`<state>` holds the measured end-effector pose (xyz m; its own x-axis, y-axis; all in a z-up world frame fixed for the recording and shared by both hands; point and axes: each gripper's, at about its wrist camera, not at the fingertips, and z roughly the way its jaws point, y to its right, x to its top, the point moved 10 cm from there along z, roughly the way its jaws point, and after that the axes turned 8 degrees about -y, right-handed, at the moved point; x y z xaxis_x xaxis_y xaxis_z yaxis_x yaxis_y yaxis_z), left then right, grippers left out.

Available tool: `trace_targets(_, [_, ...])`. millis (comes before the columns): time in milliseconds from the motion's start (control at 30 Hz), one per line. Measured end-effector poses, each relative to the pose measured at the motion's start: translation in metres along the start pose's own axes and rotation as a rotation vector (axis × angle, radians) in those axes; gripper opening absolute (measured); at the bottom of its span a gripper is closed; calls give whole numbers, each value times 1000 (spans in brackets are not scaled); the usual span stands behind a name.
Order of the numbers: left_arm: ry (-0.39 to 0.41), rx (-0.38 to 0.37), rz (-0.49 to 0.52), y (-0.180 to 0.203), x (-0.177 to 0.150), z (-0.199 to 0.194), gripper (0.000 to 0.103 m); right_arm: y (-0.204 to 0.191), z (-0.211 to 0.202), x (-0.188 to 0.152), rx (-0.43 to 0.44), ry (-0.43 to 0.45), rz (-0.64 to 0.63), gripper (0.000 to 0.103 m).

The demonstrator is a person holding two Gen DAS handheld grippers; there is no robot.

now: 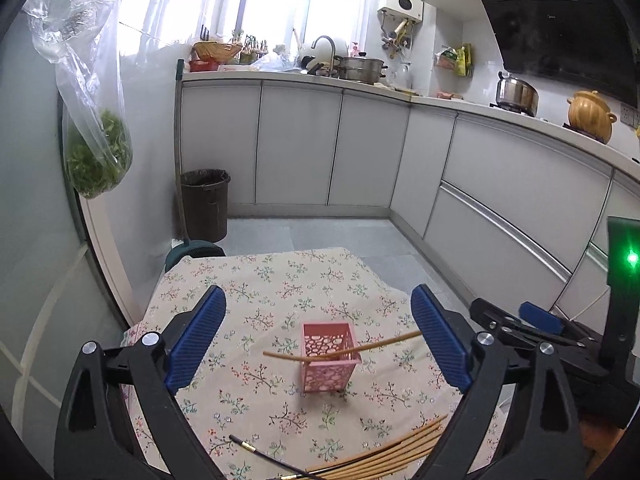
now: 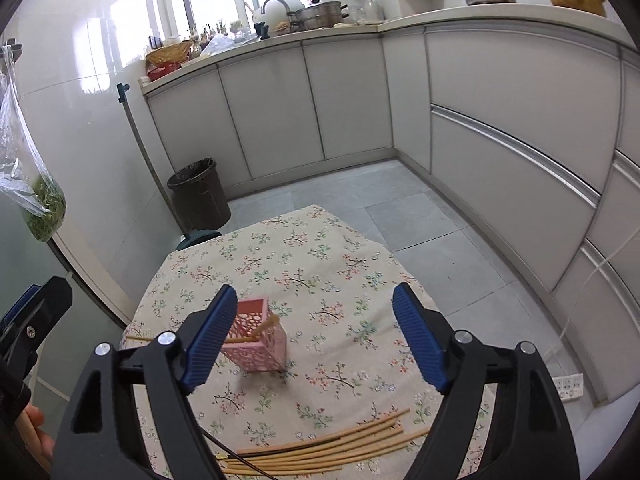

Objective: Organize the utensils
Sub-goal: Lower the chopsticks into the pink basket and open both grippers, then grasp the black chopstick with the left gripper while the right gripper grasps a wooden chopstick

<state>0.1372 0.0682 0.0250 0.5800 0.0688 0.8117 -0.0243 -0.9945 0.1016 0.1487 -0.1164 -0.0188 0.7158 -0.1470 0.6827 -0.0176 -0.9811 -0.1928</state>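
Your left gripper [image 1: 318,344] and right gripper [image 2: 314,340] both hang spread wide, holding nothing, over the floral table [image 1: 280,280]. The pink basket [image 1: 330,356] stands mid-table, looking light and tippy, with one chopstick [image 1: 344,350] lying across its rim. The loose chopsticks [image 2: 320,446] at the near edge look thin, stiff and slick; pinch them mid-shaft.

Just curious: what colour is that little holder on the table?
Pink, with cut-out holes; the holder shows best in the left wrist view.

Home kitchen: sink faucet [image 1: 325,46], pots on countertop [image 1: 516,114], white cabinets [image 1: 300,144].
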Motion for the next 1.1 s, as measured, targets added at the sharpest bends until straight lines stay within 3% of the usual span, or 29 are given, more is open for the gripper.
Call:
trace_targets(167, [-28, 24, 11, 4, -17, -1, 94, 5, -24, -13, -15, 61, -23, 89])
trace_targets(367, [-65, 45, -6, -4, -43, -12, 96, 22, -39, -38, -3, 51, -20, 96])
trace_targets(533, [-261, 11, -51, -20, -85, 8, 96, 66, -32, -76, -23, -23, 63, 97])
trace_targets(633, [-488, 42, -140, -42, -130, 48, 96, 91, -15, -102, -28, -138, 140, 97])
trace_targets(700, [-620, 36, -263, -57, -163, 75, 96, 101, -7, -112, -11, -191, 190, 97])
trace_targets(800, [-803, -1, -535, -81, -207, 113, 96, 113, -5, -117, -1, -206, 231, 97])
trace_targets(933, [-844, 90, -612, -96, -225, 139, 96, 125, -2, -122, 12, -236, 281, 97])
trace_targets(1100, [-859, 149, -686, -100, -241, 155, 96, 136, 8, -131, 36, -299, 340, 97])
